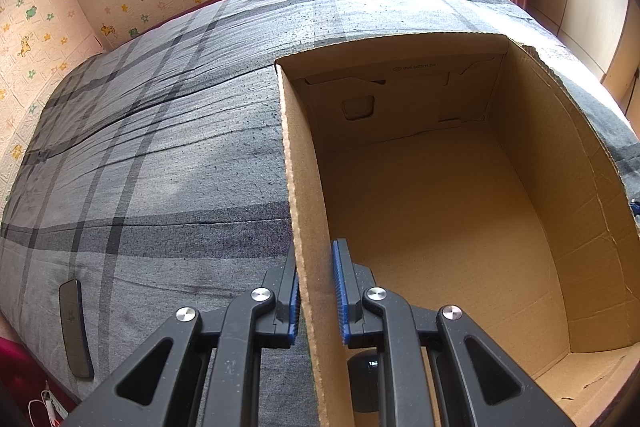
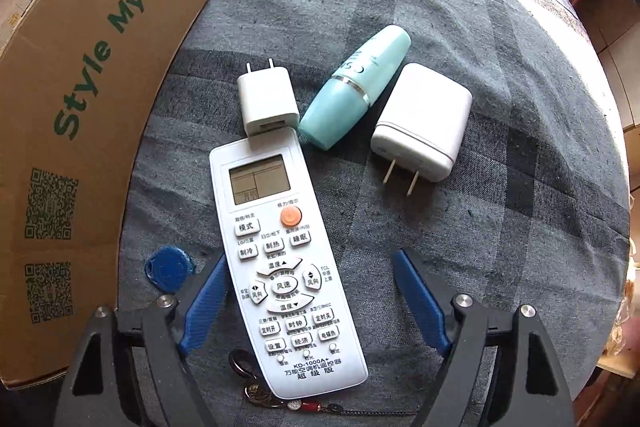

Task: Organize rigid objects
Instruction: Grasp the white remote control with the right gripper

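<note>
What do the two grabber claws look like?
Both the left gripper and right gripper have black plastic arms with cut-out holes, round silver bolts at the joints, and blue pads on their fingers. No cables or writing show.

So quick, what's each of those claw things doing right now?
Left gripper: shut on the cardboard box wall, one finger on each side.
Right gripper: open, empty, fingers on either side of the white remote.
</note>
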### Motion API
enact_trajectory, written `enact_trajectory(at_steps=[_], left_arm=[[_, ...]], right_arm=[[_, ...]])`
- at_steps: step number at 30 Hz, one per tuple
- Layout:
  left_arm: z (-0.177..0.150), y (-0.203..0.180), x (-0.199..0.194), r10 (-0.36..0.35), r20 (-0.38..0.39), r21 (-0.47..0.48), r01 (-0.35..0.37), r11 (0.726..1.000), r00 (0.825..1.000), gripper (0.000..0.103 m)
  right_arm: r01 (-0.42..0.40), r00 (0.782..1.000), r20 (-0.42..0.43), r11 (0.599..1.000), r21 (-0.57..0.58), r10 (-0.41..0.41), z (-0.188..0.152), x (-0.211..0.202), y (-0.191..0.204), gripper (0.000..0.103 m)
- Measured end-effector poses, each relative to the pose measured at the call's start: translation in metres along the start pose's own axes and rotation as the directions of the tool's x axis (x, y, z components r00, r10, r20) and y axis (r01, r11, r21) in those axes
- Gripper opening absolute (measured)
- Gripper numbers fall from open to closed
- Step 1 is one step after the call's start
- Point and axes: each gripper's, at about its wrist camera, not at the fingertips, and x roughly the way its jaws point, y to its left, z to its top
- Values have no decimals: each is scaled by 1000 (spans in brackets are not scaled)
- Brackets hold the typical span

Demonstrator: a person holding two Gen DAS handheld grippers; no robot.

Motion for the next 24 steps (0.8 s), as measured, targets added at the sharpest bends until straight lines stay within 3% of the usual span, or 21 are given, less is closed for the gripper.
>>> enact_trajectory(at_steps=[1,3,24], left_arm=[[0,0,0,1,0,1,-1,1000,1000,16],[0,0,0,1,-1,1,-1,1000,1000,16],[1,0,0,4,-5,-2,-4,1000,1000,16]], right_arm=[[-7,1000,-1,1000,-5,7,0,0,0,78],[-41,999,-9,999,-10,41,-1,-2,2,57],[-38,997,-67,997,-66,33,6,-49,21,50]])
